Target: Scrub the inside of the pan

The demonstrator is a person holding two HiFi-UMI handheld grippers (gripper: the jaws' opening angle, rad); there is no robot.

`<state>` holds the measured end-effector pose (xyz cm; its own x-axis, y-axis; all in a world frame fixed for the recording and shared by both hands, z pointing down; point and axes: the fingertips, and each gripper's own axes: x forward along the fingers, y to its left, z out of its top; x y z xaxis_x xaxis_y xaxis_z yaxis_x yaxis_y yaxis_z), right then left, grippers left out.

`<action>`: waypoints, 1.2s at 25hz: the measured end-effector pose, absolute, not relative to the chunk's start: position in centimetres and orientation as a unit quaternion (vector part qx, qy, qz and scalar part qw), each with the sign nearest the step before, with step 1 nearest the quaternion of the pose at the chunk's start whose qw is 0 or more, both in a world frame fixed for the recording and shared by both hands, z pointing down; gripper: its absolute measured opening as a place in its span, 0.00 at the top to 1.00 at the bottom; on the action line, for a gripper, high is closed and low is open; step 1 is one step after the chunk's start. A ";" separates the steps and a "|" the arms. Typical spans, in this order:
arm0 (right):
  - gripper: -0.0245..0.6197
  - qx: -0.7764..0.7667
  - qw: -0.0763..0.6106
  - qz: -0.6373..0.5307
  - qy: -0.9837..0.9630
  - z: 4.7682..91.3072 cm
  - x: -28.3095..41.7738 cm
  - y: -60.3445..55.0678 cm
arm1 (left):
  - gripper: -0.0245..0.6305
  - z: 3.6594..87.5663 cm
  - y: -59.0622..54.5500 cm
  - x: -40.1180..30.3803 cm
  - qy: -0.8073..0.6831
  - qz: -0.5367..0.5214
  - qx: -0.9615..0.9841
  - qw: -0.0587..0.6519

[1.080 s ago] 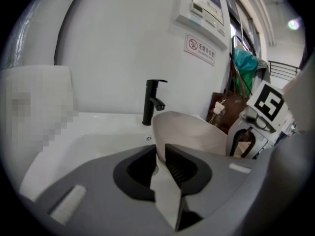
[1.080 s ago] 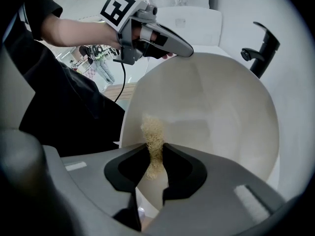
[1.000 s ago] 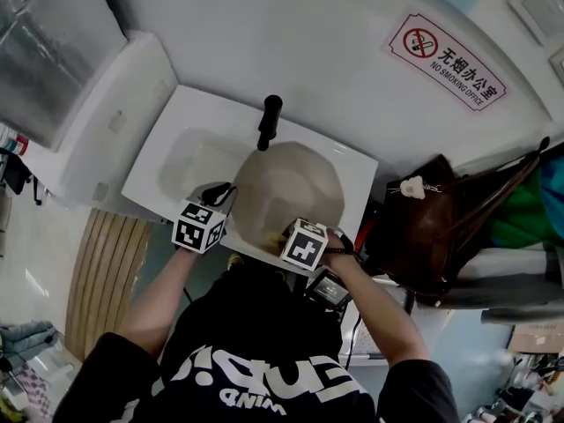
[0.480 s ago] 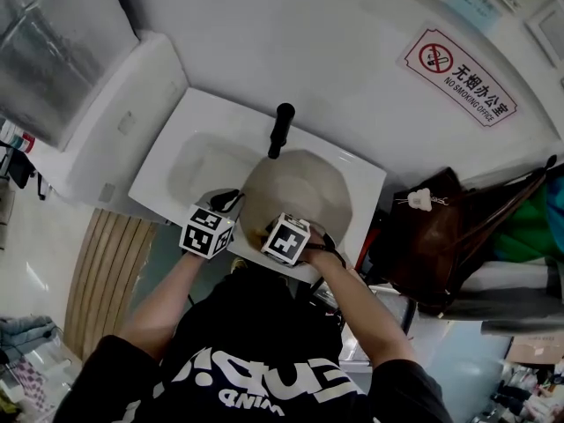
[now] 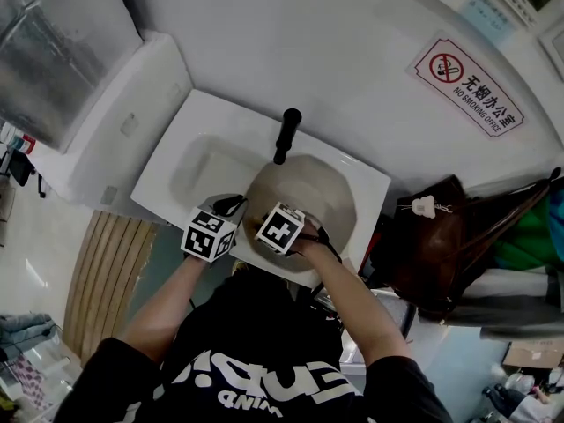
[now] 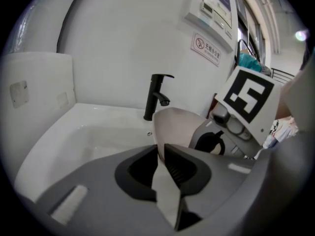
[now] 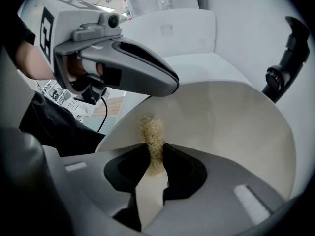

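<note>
Left tongs [image 6: 161,151] clamped on the near rim of the one pan [image 6: 179,124]. Right tongs [image 7: 156,154], just to their right, are clamped on one straw-coloured scrubber [image 7: 150,132], which sits against the pan's inner wall just inside that rim. Ahead of both tongs the pan's inside is bare and open up to its far edge; one black tap [image 5: 285,134] stands just past that edge, and the sink [image 5: 198,161] basin lies open left of the left tongs.
</note>
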<state>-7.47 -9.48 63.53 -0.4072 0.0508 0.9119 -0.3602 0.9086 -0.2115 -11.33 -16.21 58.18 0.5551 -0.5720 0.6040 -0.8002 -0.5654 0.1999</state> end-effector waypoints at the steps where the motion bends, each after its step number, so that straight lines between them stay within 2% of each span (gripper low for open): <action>1: 0.82 0.100 0.536 0.192 -0.816 63.6 -7.6 -10.0 | 0.90 58.1 -16.2 -11.3 -0.403 0.243 0.850 0.236; 16: 0.82 0.171 0.535 0.184 -0.807 63.8 -7.1 -17.4 | 0.90 58.1 -16.1 -11.4 -0.389 0.244 0.856 0.237; 23: 0.82 0.240 0.542 0.159 -0.790 64.0 -3.6 -21.7 | 0.90 58.2 -16.1 -11.4 -0.384 0.243 0.858 0.240; 30: 0.82 0.256 0.577 0.147 -0.762 64.6 0.7 -23.6 | 0.90 58.2 -16.1 -11.5 -0.384 0.242 0.858 0.242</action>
<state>0.69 -23.65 64.58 -0.2029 -0.2205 0.9540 -0.5589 0.8261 0.0721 -11.51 -16.09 58.15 0.5881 -0.5420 0.6004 -0.7759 -0.5877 0.2295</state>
